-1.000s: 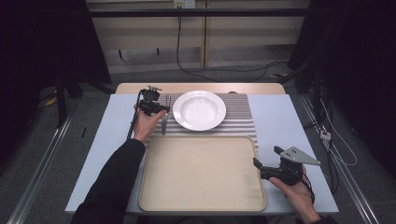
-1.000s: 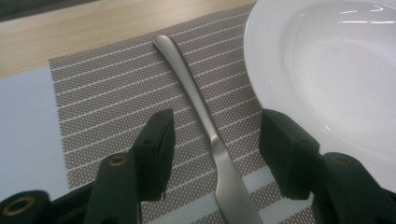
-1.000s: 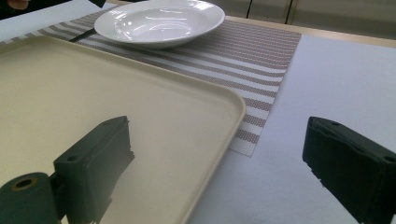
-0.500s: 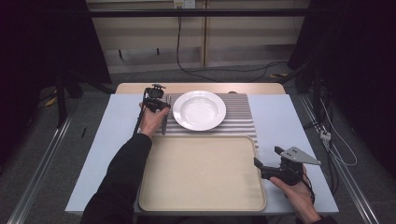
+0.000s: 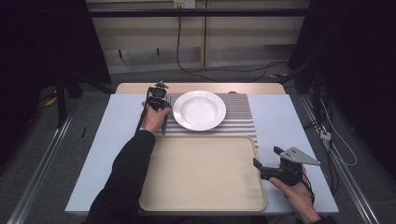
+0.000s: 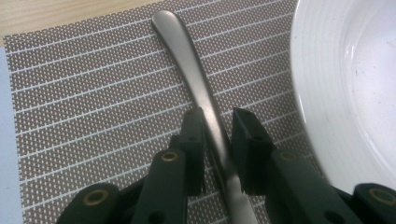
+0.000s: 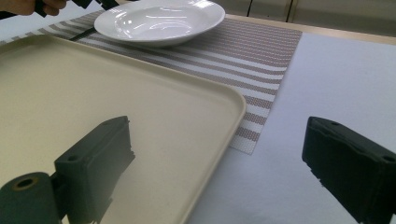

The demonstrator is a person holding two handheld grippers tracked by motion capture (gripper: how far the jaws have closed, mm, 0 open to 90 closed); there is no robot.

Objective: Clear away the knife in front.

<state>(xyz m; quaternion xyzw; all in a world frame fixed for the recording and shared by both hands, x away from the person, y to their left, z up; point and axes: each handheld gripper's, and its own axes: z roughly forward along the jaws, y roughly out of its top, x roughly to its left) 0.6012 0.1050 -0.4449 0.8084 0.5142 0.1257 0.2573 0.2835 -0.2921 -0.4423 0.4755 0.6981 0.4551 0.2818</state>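
A metal utensil (image 6: 201, 88) lies on the striped placemat (image 6: 93, 93) just left of the white plate (image 6: 355, 84), its rounded handle end pointing away from me. My left gripper (image 6: 217, 135) has its jaws pressed against both sides of the handle, shut on it. In the high view that left gripper (image 5: 159, 100) is at the plate's (image 5: 200, 109) left rim, and a dark part of the utensil (image 5: 164, 128) sticks out below the hand. My right gripper (image 7: 215, 163) is open and holds nothing. It hovers over the beige tray's (image 7: 93, 107) right edge, seen in the high view as the right gripper (image 5: 266, 157).
The beige tray (image 5: 201, 172) takes up the near middle of the pale blue table (image 5: 289, 121). The placemat (image 5: 238, 121) runs behind it under the plate. A wooden strip (image 5: 243, 87) borders the far edge. Cables (image 5: 336, 140) lie on the floor at the right.
The left hand and gripper have shifted slightly forward and to the right along the placemat beside the plate. The right gripper has stayed put.
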